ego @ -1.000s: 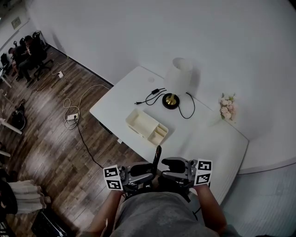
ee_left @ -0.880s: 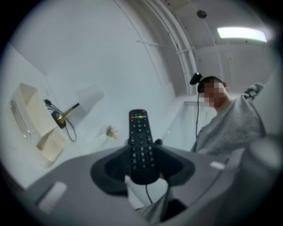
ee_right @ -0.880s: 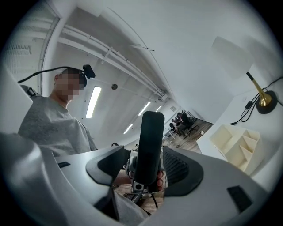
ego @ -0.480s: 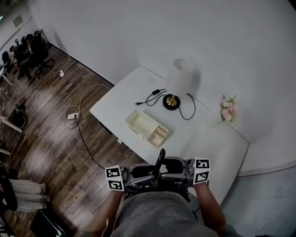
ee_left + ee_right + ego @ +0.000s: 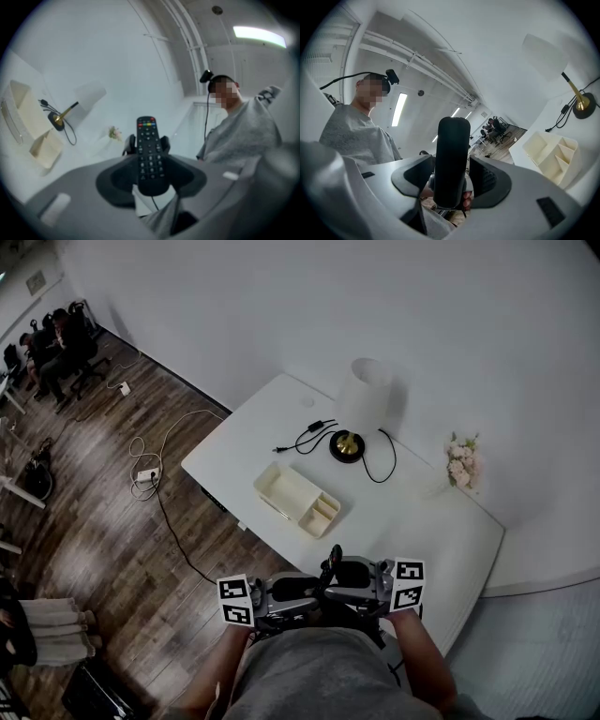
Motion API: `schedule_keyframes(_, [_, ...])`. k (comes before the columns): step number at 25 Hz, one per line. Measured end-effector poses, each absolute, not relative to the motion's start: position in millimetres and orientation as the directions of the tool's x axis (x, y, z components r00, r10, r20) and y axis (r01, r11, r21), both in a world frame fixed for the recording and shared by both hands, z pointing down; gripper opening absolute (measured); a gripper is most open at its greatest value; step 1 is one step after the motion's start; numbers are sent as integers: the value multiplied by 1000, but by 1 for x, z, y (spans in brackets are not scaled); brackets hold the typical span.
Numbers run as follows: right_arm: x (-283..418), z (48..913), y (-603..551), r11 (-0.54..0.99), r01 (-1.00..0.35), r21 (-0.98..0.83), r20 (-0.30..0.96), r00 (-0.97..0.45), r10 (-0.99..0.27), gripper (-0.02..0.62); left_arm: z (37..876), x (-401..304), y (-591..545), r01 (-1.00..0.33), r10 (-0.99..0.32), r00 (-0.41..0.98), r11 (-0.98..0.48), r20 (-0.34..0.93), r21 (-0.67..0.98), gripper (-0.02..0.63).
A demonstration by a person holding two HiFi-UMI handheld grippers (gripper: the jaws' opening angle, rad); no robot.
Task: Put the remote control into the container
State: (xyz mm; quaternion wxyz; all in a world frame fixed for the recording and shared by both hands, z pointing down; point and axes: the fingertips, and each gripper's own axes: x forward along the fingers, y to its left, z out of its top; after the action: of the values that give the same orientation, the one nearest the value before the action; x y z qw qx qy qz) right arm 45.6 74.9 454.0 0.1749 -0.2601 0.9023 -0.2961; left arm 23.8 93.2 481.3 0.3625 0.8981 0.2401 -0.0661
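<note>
The black remote control (image 5: 330, 563) stands nearly upright between my two grippers, close to the person's chest and off the table's near edge. My left gripper (image 5: 150, 180) is shut on its lower end, button side toward that camera (image 5: 149, 150). My right gripper (image 5: 451, 183) faces the remote's plain back (image 5: 452, 154). Its jaws flank the remote with a gap on each side and are closing. The cream container (image 5: 286, 486), with divided compartments, lies on the white table (image 5: 412, 521) ahead of both grippers.
A white-shaded lamp (image 5: 364, 399) with a brass base and black cord (image 5: 305, 439) stands beyond the container. Pink flowers (image 5: 459, 460) stand at the table's right. Wooden floor (image 5: 103, 512) with cables lies left, and people sit on chairs at the far left.
Both grippers and the remote have shifted slightly right and nearer the person's body. The remote's top now sits a little lower in the head view.
</note>
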Motion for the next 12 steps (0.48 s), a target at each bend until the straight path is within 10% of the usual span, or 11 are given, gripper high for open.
schedule_keyframes(12, [42,460,76,676,-341,-653,-166,-807,-567,212,484,24,95,484,391,873,-613,-293,625,186])
